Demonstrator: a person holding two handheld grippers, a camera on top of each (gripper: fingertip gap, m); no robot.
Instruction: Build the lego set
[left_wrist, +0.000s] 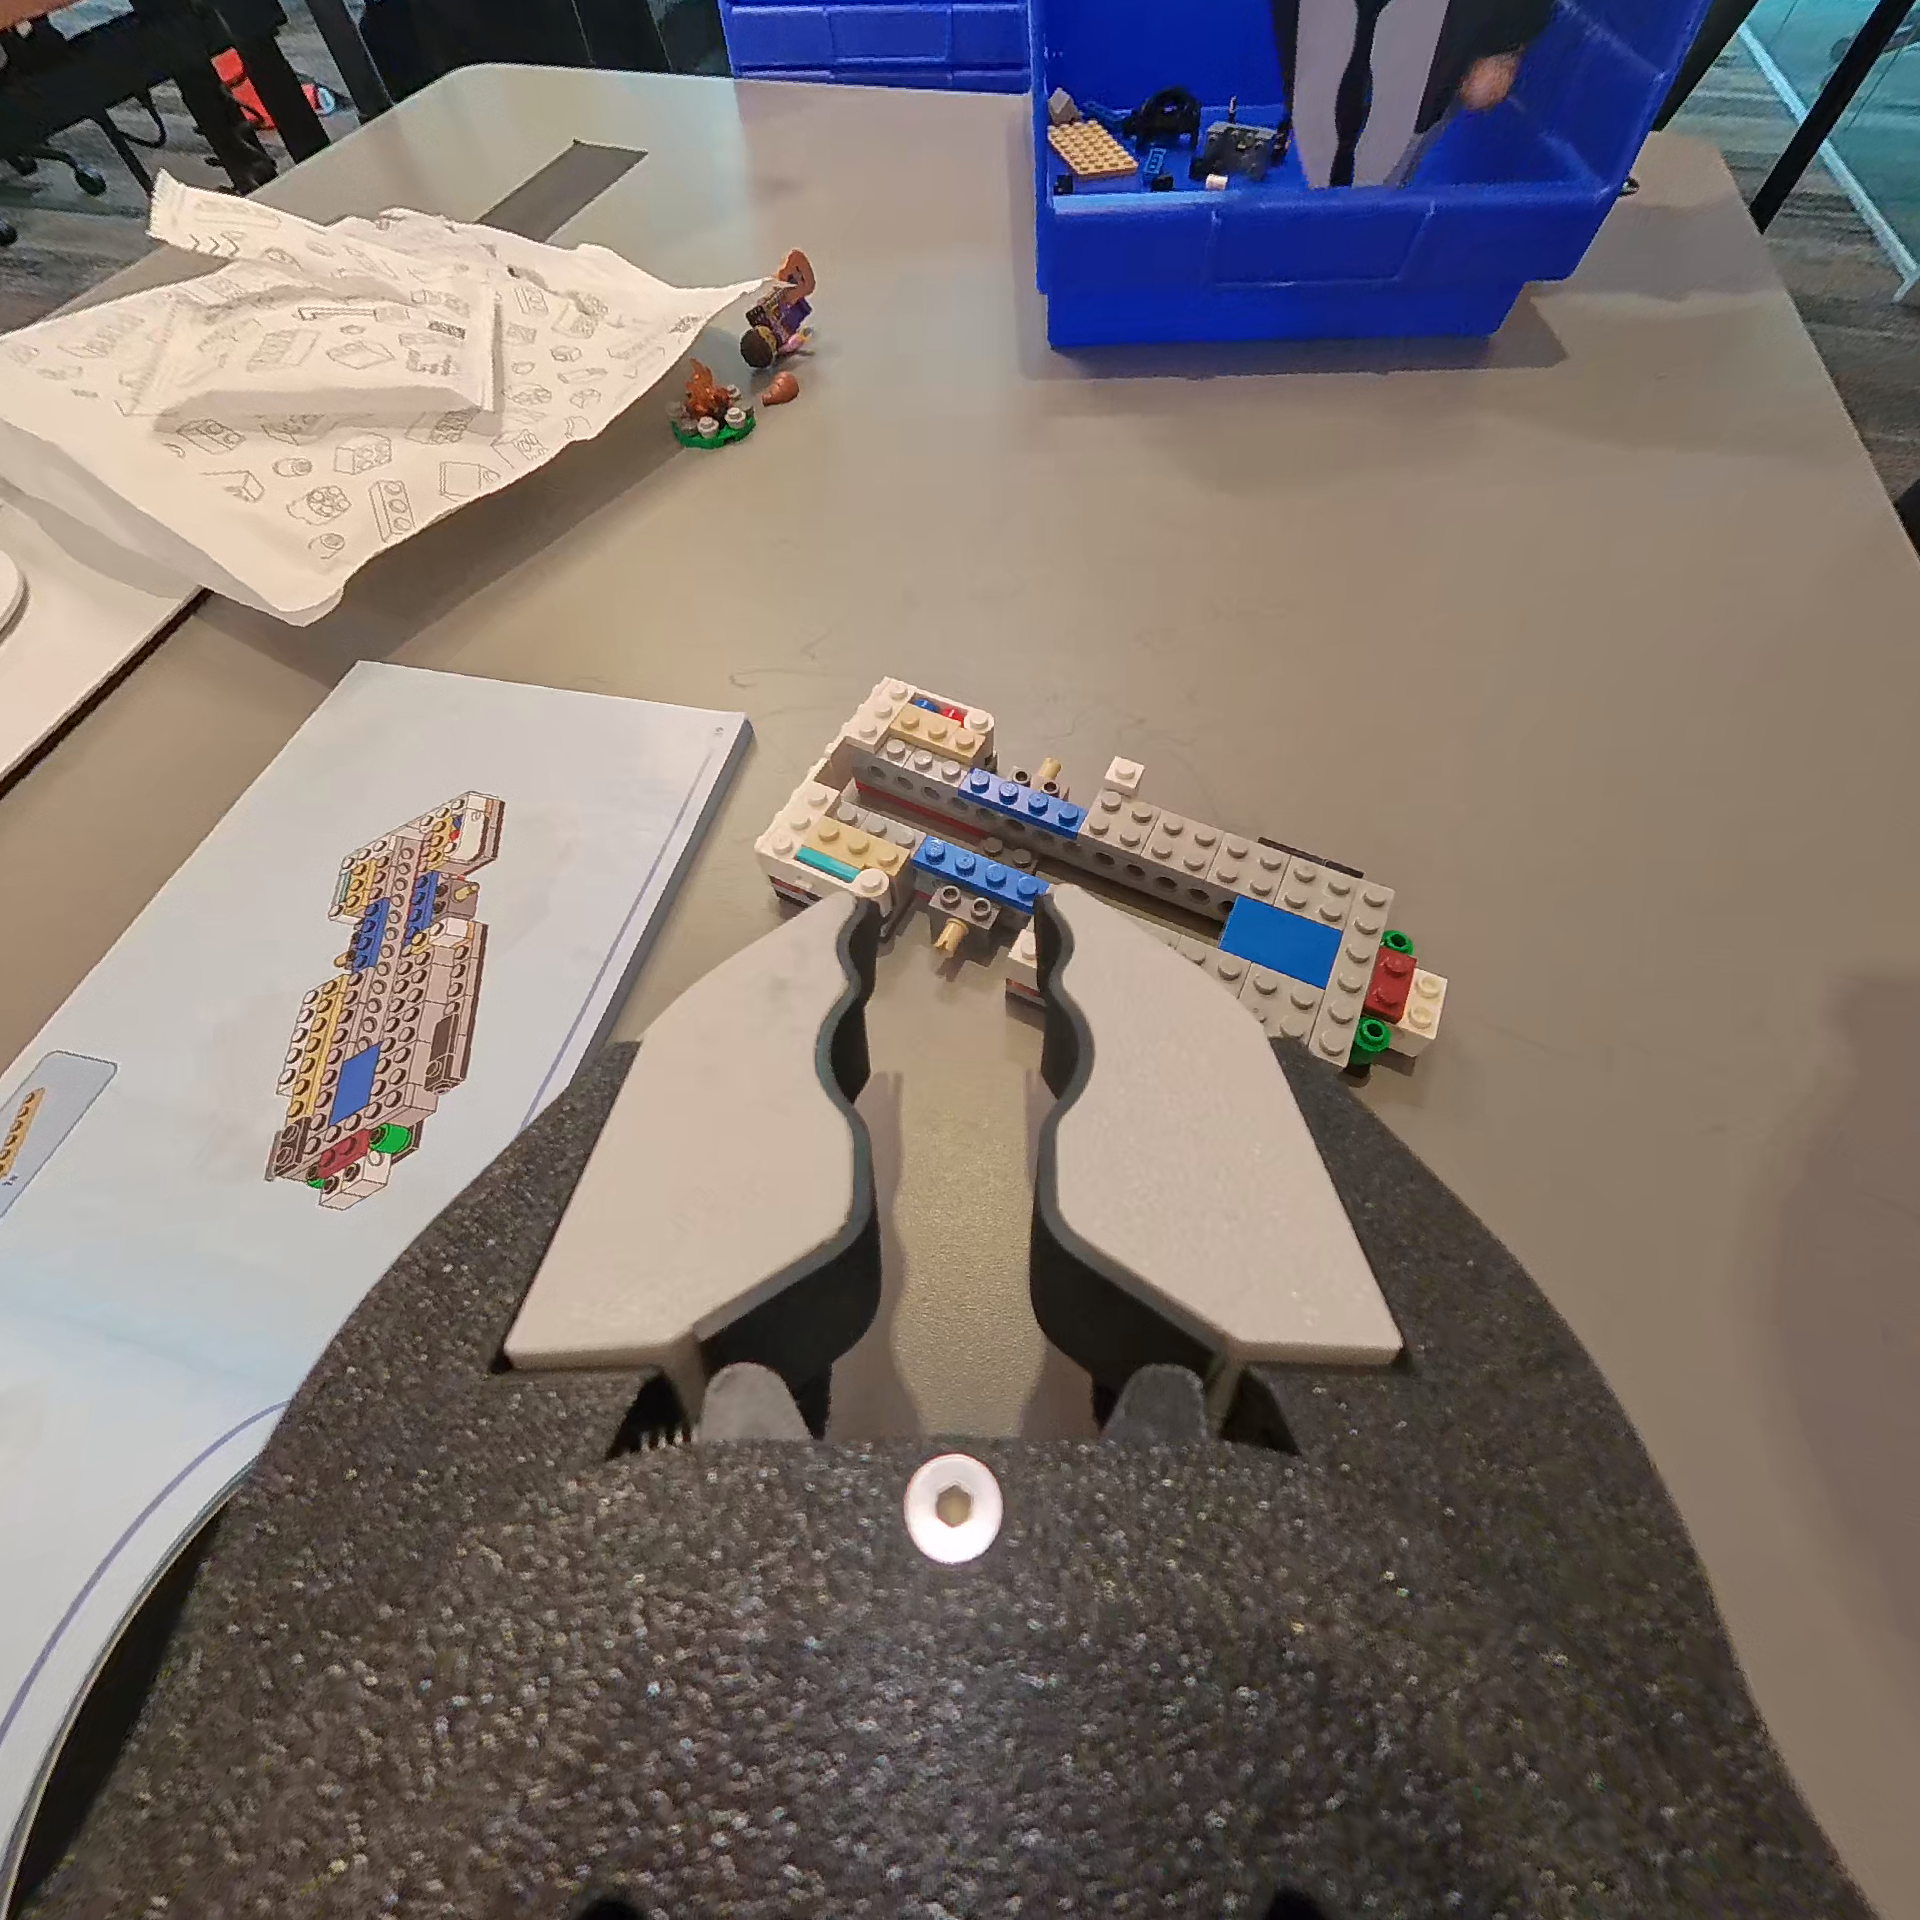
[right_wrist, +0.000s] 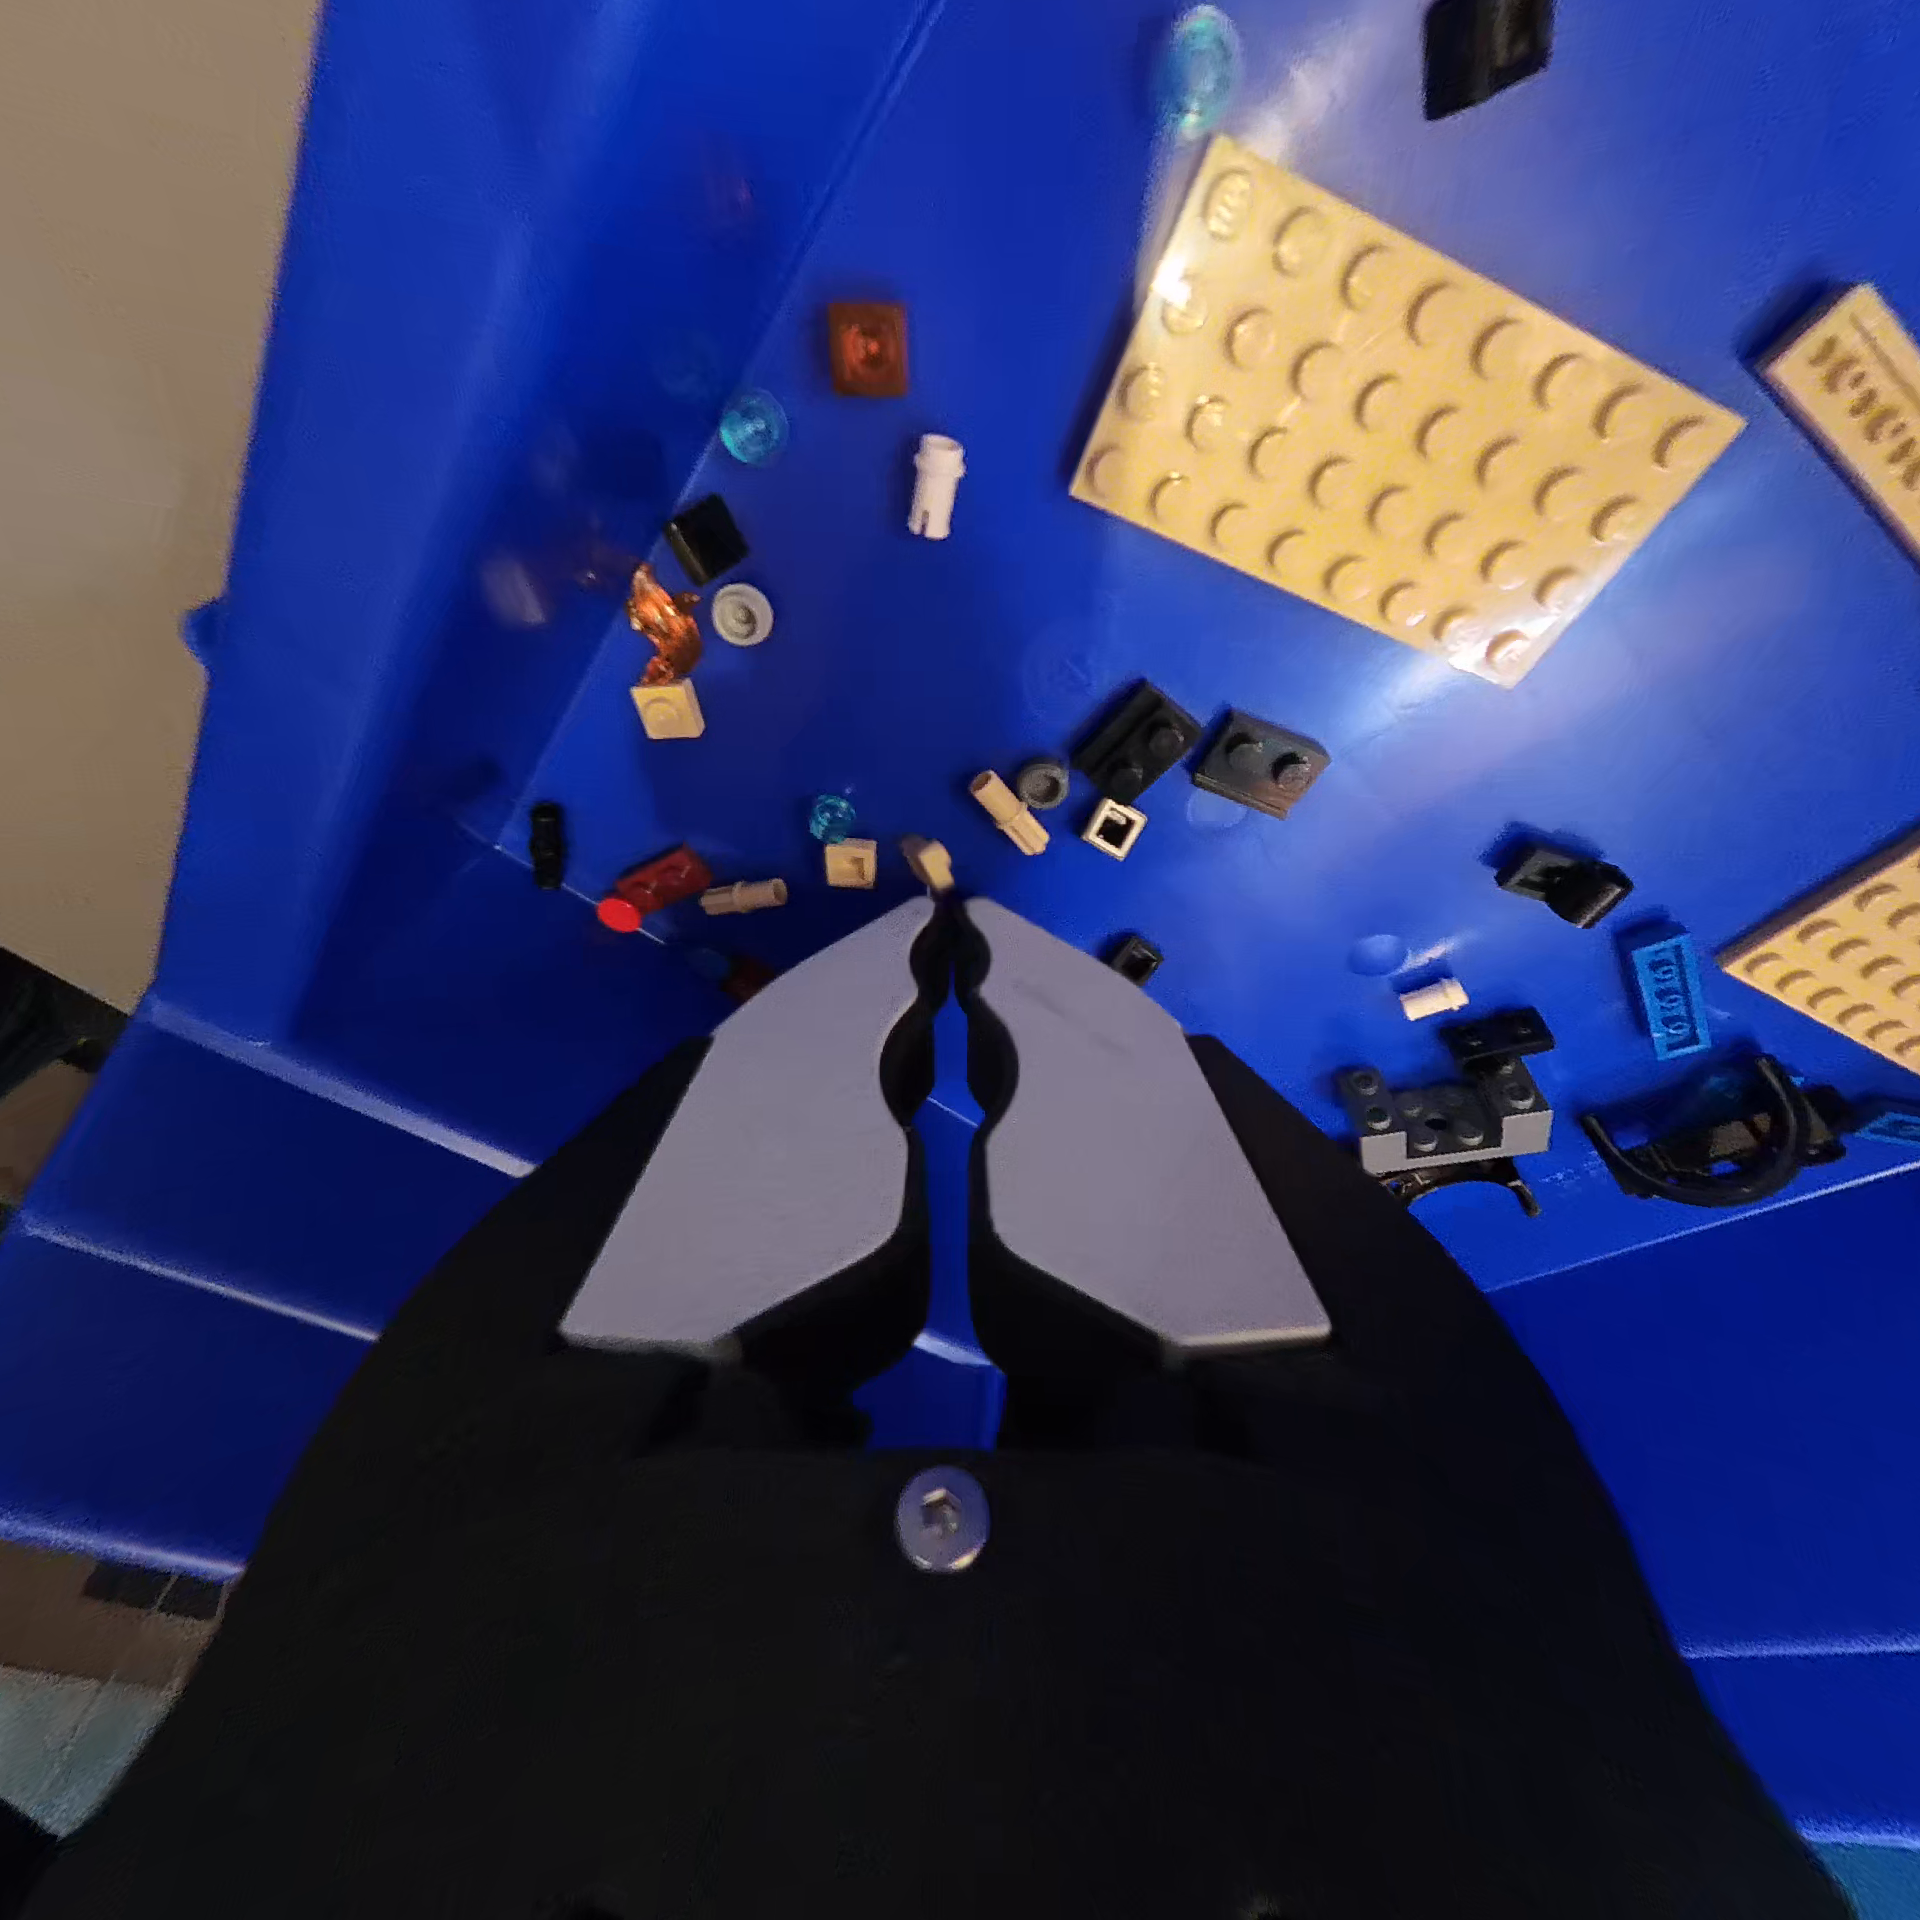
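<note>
Over on the left, an open instruction booklet (left_wrist: 343, 966) is laid flat on the grey table (left_wrist: 1143, 540), probably so the pictured model can be checked against the real one. Just beside it, the half-built brick model (left_wrist: 1091, 862) is sat flat on the table, and the left gripper (left_wrist: 951, 904) is parked at its near edge with the fingers a fair bit apart. The tips are straddling the small grey piece with a tan peg sticking out (nothing is actually being squeezed as far as can be seen, so it looks more like steadying than grabbing).

Farther right, the loose parts are kept in a blue bin (right_wrist: 1039, 675), and the right gripper (right_wrist: 943, 906) is dipped inside it. Its fingers are pinched together right at the tips on a little tan peg (right_wrist: 928, 862), which is poking out past them, above the bin floor. More small pieces are scattered round it, with a big tan plate (right_wrist: 1392, 416) well off to the right.
</note>
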